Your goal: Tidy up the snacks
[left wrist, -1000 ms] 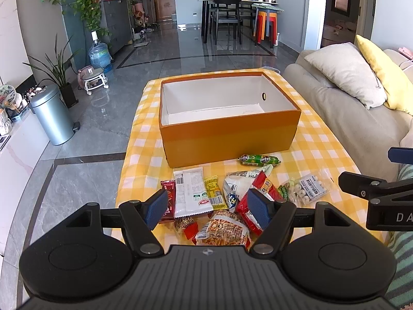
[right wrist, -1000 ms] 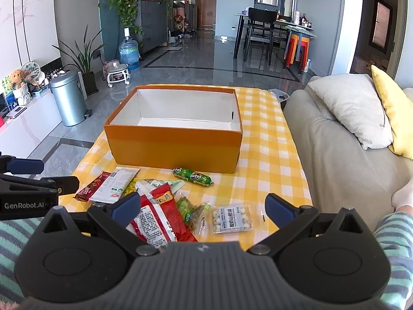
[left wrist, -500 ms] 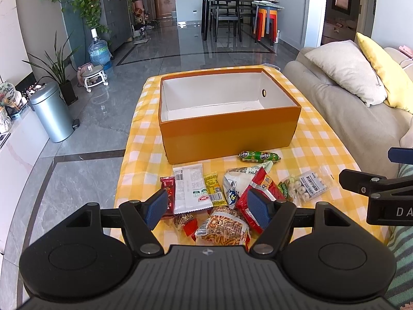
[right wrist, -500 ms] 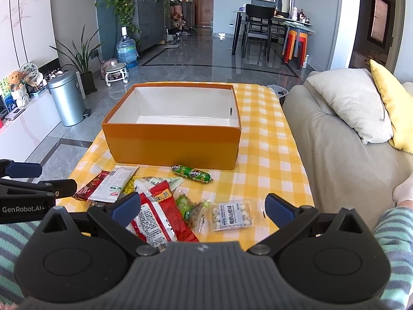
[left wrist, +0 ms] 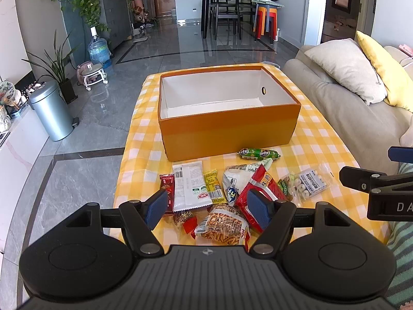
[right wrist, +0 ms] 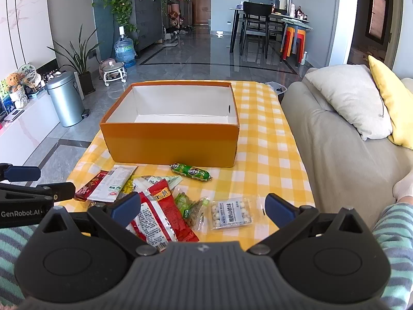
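Since both claws hung spread and empty, left claw (left wrist: 207, 208) over the near snack packets (left wrist: 227, 193) on the yellow-checked counter (right wrist: 260, 142), best move looked like pinching one top packet, then lifting clear into the far orange cardboard box (left wrist: 227, 126); right claw (right wrist: 202, 206) likewise.

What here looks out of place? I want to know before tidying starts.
The orange box holds nothing, while the snacks lie in a loose, overlapping heap in front of it. The green sausage lies apart, nearest the box. Nothing looks torn or spilled. Both grippers, left and right, are open.
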Tool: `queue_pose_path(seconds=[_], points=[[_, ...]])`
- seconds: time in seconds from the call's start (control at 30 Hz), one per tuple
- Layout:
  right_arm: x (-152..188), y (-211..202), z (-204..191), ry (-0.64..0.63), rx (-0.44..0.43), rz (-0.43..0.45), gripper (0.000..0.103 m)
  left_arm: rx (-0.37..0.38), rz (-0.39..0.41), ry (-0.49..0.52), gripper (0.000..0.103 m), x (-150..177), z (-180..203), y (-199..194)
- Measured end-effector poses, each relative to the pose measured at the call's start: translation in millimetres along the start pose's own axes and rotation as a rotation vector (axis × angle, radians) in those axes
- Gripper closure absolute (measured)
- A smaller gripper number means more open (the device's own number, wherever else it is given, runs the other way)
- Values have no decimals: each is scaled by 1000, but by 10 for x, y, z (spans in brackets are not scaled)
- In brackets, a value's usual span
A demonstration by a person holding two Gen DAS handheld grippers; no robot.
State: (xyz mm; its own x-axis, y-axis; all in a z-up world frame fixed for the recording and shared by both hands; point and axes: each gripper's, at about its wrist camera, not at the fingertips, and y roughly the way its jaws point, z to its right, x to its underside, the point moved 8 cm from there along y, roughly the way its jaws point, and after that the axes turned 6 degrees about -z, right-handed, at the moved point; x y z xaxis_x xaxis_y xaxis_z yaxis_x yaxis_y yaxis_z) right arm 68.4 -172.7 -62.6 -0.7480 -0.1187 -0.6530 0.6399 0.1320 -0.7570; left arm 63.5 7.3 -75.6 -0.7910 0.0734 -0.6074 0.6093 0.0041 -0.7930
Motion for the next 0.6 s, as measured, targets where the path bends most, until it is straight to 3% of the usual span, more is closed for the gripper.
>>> queue_pose_path(seconds=[0.3, 0.53, 0.6], points=[[10, 0, -2, 2, 0, -2, 4, 1, -4, 0, 21, 26, 8, 38], [54, 85, 24, 27, -19, -32, 4, 67, -30, -9, 22, 73, 49, 66], [72, 137, 28, 34, -30, -49, 4, 80, -46, -19, 31, 57, 44, 85]])
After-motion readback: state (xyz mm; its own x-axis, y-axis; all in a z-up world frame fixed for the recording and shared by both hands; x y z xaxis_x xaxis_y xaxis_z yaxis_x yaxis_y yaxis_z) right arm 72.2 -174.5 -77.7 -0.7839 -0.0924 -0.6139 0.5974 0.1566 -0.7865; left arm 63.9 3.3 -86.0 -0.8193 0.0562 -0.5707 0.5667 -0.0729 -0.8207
